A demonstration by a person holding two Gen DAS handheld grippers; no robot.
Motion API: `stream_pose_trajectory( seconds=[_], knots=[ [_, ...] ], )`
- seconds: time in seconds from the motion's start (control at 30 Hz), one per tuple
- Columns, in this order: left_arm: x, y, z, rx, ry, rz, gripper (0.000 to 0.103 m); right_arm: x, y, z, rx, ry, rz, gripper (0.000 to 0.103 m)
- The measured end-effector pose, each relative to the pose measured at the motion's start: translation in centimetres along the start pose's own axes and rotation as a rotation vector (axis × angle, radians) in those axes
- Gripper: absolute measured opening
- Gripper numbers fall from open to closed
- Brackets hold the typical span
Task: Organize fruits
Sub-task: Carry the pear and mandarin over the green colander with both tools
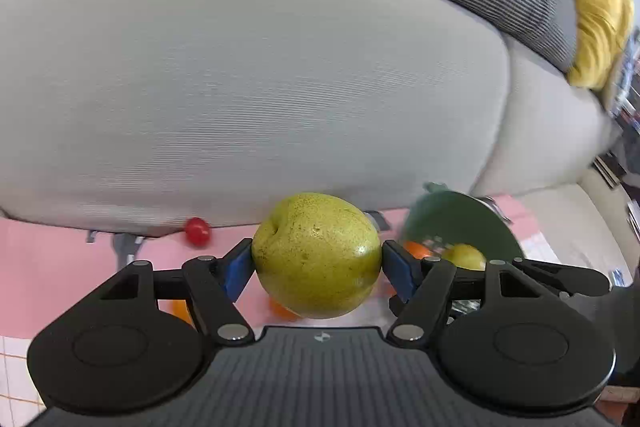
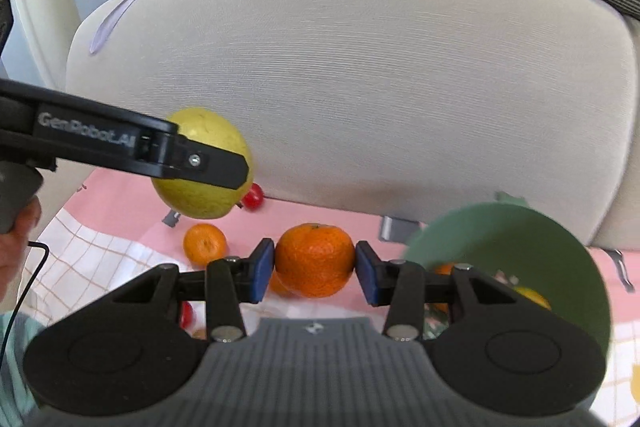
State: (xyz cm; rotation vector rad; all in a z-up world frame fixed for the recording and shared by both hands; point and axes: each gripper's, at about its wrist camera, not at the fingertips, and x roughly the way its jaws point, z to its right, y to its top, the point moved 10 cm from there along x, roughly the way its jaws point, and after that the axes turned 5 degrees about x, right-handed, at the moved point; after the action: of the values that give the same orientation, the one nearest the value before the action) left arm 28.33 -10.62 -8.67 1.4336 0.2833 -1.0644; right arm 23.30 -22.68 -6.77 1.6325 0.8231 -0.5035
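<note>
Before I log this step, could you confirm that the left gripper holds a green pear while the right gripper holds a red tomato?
Not quite: the right gripper holds an orange mandarin, not a red tomato, as the right wrist view shows. The left gripper does hold the green pear.

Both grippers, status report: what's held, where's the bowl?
Left gripper shut on pear. Right gripper shut on orange. Green bowl ahead right, path clear.

Each gripper [image 1: 317, 263] is matte black with a ribbed grey base, silver pivot pins, round side discs and blue pads [image 2: 262, 271]. One arm reads "GenRobot.AI"; the sleeve [image 2: 16, 359] looks pale teal.
</note>
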Motion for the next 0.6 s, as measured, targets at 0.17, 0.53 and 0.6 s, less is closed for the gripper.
stream_pose_trajectory(
  seconds=[0.17,0.53,0.6],
  knots=[
    [-0.6,0.2,3.8,0.049,-0.038,-0.013,0.079,-2.2,-1.6,2.4,0.04,-0.029,0.006,0.042],
    [1.0,-0.7,11.2,0.167,-0.105,-0.089,0.079,-4.7,-3.9,8.5,0.075,-0.097,-0.015,0.042],
    [1.7,-1.1,12.0,0.177,-0.116,-0.113,0.079,-4.7,-4.2,9.5,0.07,-0.107,-0.028,0.042]
  ],
)
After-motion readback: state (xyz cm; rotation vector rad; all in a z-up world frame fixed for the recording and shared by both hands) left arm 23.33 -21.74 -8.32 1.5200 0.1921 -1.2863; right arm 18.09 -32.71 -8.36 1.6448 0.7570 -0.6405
